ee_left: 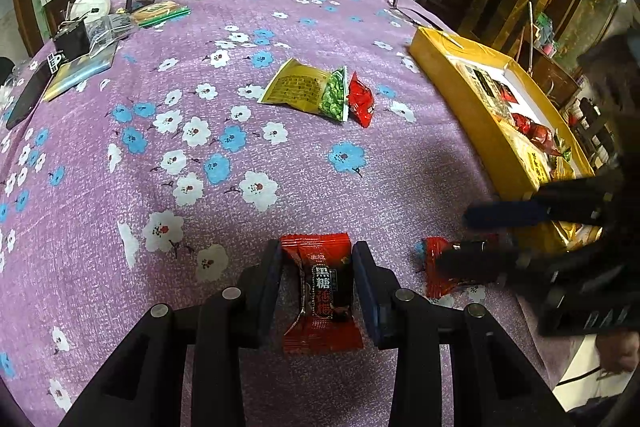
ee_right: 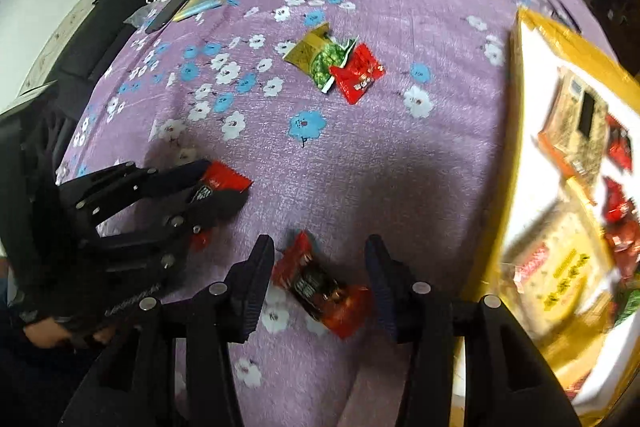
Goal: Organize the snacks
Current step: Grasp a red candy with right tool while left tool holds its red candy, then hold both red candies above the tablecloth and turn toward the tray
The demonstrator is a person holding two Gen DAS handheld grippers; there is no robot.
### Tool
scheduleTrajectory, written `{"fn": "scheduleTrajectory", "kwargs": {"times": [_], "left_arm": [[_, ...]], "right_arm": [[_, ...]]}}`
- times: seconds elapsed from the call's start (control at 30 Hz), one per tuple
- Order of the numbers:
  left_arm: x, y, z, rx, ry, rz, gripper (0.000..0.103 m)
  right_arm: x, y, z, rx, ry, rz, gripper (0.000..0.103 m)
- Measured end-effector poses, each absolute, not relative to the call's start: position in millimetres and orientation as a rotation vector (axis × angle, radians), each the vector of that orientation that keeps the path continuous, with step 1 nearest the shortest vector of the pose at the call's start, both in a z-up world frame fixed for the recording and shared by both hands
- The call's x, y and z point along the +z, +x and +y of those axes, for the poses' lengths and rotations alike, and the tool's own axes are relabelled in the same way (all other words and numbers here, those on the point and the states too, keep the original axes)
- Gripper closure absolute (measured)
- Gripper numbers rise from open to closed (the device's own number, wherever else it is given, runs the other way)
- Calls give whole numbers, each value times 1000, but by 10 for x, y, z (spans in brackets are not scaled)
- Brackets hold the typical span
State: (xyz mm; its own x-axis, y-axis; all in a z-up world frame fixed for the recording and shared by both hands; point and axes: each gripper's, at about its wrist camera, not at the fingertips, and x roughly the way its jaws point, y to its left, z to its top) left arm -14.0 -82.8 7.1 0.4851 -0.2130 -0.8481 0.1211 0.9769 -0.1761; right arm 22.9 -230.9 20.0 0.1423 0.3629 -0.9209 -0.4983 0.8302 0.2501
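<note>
Red plum candies partly boxed — several inside yellow box (ee_right: 520,131). Left tool (ee_left: 317,287) straddling candy (ee_left: 320,295), right tool (ee_right: 320,279) wide around another (ee_right: 320,287); pea packet (ee_left: 308,91) pending.

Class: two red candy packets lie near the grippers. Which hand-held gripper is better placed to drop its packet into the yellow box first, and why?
The right hand-held gripper. Its open fingers straddle a red candy packet right beside the yellow box. The left hand-held gripper also straddles a packet, but farther from the box.
</note>
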Motion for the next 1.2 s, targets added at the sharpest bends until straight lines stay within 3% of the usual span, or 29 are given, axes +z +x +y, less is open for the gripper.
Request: {"fn": "scheduleTrajectory", "kwargs": {"times": [0.13,0.27,1.2], "left_arm": [[72,-122,-832,-215,-87,1052,66],[73,-105,-833,-224,-81,1055,66],[152,-98,-1004,-353,-56,1034,66]], "right_arm": [[154,16,-2318,619,-164,1295,61],[151,-106,-2264,539,-229,1280,77],[528,-344,-2646,337,-11,1164,79]]}}
